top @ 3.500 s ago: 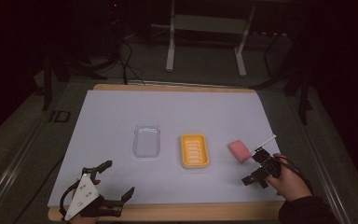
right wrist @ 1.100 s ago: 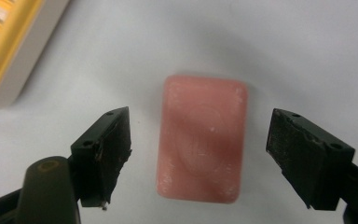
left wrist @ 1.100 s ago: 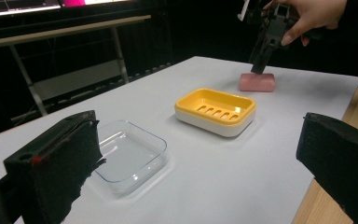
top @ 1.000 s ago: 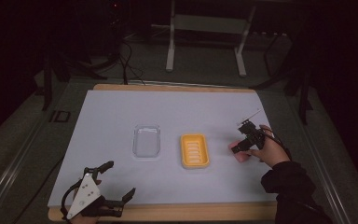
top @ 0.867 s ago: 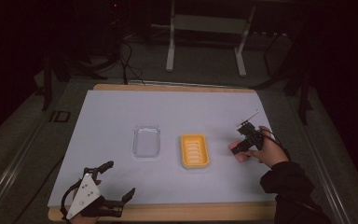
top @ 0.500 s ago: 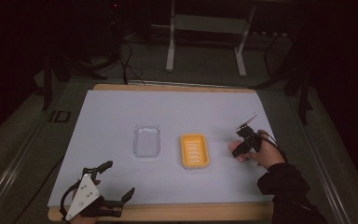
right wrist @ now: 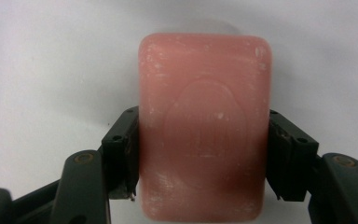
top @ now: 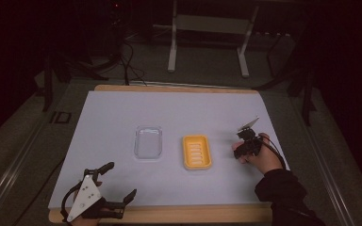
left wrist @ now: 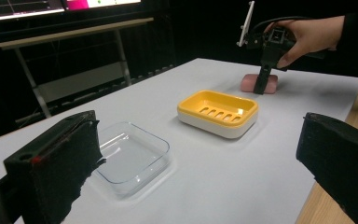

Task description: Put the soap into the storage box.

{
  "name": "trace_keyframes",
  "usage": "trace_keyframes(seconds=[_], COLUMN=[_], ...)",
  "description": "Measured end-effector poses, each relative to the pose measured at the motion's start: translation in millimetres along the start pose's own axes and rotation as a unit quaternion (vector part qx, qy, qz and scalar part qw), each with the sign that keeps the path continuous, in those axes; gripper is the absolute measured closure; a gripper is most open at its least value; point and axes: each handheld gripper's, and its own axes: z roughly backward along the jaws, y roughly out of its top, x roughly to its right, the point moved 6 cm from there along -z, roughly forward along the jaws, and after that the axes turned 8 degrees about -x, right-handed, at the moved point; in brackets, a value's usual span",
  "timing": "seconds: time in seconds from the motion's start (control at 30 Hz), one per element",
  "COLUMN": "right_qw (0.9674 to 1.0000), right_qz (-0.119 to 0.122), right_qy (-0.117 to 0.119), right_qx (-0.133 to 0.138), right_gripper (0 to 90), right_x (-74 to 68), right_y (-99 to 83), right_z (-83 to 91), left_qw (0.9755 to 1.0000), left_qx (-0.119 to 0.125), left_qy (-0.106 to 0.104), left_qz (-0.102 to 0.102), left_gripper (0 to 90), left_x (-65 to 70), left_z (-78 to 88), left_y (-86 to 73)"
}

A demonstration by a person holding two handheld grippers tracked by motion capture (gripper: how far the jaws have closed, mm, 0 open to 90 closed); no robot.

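A white table (top: 122, 113) held a clear tray (top: 148, 142) near its centre and a yellow soap dish (top: 197, 151) just beside it at 3 o'clock. Further toward 3 o'clock, the right gripper (right wrist: 200, 154) pinched a pink soap bar (right wrist: 204, 126) by its long sides, the bar lying on the table. At 7 o'clock the left gripper (top: 111, 186) rested, jaws spread wide, holding nothing.

A white paper sheet (top: 179, 110) lies under the left gripper (top: 121, 179) and the right gripper (top: 238, 149), spread over a light wooden table (top: 179, 213) whose bare edge runs just behind the left one. Well beyond both, on the dark floor, stand a grey metal frame (top: 172, 47) and loose black cables (top: 127, 61).
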Motion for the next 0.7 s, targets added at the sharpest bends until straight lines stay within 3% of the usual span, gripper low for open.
trace_keyframes(seconds=[0.2, 0.7], right_qw=[0.9992, 0.9989], right_qz=[-0.037, -0.033], right_qy=[0.014, 0.002], right_qx=[0.012, 0.034], right_gripper=[37.6, 37.7], right_x=[-3.4, -18.7], right_y=[2.4, 5.8], right_z=[8.2, 36.9], left_qw=[1.0000, 1.0000], left_qx=[0.001, -0.001], left_qy=[-0.001, 0.001], left_qz=[0.000, 0.000], left_gripper=[0.4, 0.4], left_x=[0.0, 0.2], left_z=[0.3, 0.1], left_y=[0.1, -0.1])
